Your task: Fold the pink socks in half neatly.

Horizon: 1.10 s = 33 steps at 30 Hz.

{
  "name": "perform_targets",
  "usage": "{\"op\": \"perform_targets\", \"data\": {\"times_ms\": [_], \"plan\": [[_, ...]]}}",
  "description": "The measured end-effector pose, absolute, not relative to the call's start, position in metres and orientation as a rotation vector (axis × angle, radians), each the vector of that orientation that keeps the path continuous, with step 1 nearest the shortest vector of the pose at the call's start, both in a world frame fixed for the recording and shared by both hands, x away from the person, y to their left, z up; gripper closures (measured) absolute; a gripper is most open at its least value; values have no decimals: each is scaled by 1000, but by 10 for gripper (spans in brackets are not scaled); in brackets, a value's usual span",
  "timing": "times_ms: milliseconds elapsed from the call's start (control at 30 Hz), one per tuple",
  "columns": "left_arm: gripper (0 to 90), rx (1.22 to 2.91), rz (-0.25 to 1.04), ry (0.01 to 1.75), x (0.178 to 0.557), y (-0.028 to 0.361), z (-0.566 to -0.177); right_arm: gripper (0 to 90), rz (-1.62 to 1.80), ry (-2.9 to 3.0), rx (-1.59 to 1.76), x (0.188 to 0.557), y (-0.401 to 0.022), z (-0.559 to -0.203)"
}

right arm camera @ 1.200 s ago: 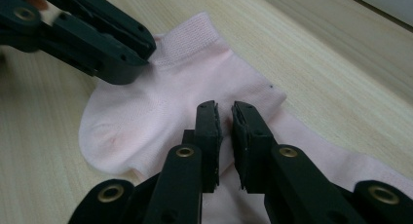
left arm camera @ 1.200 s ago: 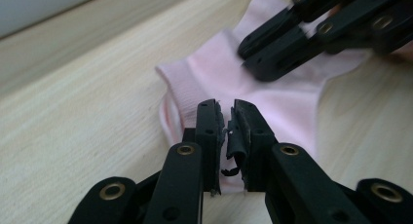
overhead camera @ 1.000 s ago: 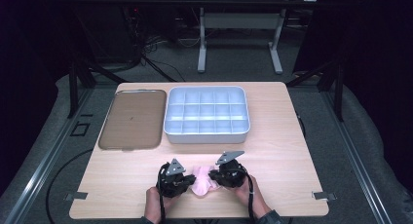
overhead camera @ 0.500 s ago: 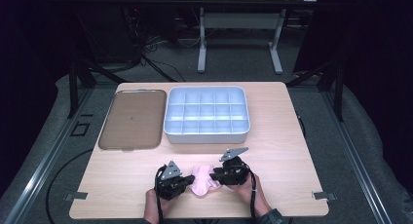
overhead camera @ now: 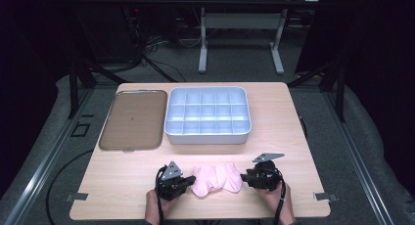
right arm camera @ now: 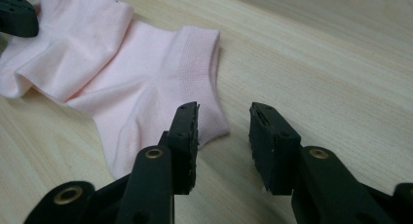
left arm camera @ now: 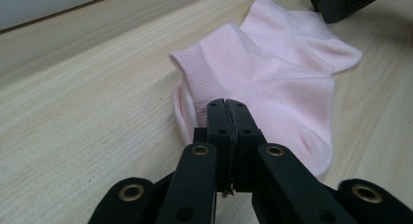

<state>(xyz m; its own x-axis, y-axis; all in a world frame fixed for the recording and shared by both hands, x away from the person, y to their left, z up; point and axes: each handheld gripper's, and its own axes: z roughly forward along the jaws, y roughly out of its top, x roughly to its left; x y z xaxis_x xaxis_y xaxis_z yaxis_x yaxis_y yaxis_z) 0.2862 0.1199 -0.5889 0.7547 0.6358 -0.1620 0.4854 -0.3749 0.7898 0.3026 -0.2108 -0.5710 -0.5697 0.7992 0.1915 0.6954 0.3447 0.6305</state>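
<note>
A pink sock (overhead camera: pixel 215 178) lies spread in soft folds near the table's front edge, between my two grippers. My left gripper (overhead camera: pixel 190 180) is at its left end. In the left gripper view its jaws (left arm camera: pixel 227 109) are pressed together on the edge of the sock (left arm camera: pixel 272 73) beside the ribbed cuff. My right gripper (overhead camera: pixel 244 177) sits just off the sock's right end; its jaws have just been opening. In the right gripper view they (right arm camera: pixel 223 126) stand apart, a cuff corner of the sock (right arm camera: pixel 122 63) lying by the left jaw, unpressed.
A white tray (overhead camera: pixel 208 138) with several compartments stands at the middle back of the wooden table (overhead camera: pixel 293 117). A flat brown tray (overhead camera: pixel 132 120) lies to its left. A person's hands hold both grippers at the front edge.
The right gripper has let go of the sock, opened, and slid right. The sock, bunched between the grippers before, now lies stretched out wider. The left gripper stayed put.
</note>
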Motion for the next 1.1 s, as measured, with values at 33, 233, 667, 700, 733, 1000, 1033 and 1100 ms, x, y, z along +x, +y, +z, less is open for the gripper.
{"op": "perform_targets", "data": {"times_ms": [33,233,667,700,733,1000,1033,1100], "plan": [[893,2046,213,840,286,120,-589,640,1042,2448,1369,302,-211,-572],[892,2046,212,840,286,120,-589,712,1007,2471,1329,301,-203,-571],[892,2049,222,839,286,119,-589,794,929,2467,1211,296,-195,-571],[892,2049,221,839,286,119,-589,817,914,2476,1199,296,-195,-570],[891,2048,222,840,285,119,-589,823,914,2471,1198,295,-193,-571],[892,2047,223,839,285,119,-589,849,939,2445,1238,293,-193,-572],[892,2048,222,840,286,119,-589,849,945,2440,1243,293,-194,-572],[891,2048,222,839,285,119,-589,850,968,2433,1254,292,-192,-572]]}}
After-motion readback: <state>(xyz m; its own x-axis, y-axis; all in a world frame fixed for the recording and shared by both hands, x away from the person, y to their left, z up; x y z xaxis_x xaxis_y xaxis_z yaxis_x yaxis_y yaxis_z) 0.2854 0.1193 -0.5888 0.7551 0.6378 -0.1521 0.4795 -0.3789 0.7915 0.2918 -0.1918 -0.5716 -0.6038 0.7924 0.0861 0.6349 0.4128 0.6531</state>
